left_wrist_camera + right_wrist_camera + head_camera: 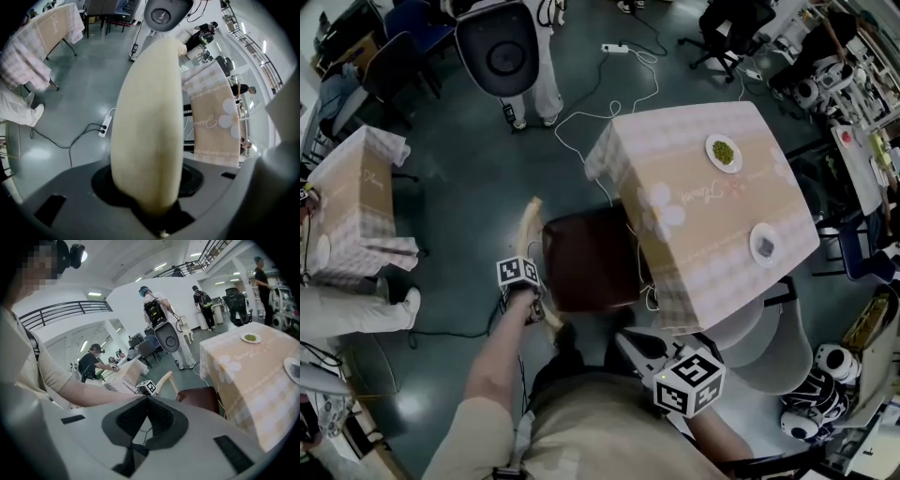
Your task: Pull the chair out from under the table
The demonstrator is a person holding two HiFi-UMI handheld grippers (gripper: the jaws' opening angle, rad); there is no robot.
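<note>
The chair has a dark brown seat that reaches partly under the table, which wears a beige flowered cloth. The chair's cream wooden backrest stands on the side away from the table. My left gripper is shut on that backrest; in the left gripper view the cream rail runs up from between the jaws of the left gripper. My right gripper hangs near my body beside the table's near corner. In its own view the right gripper has its pads together with nothing in them, and the seat lies ahead.
Two plates sit on the table: a plate with green food and a second plate. A second clothed table stands at the left. A person with a backpack rig stands beyond. Cables and a power strip lie on the floor.
</note>
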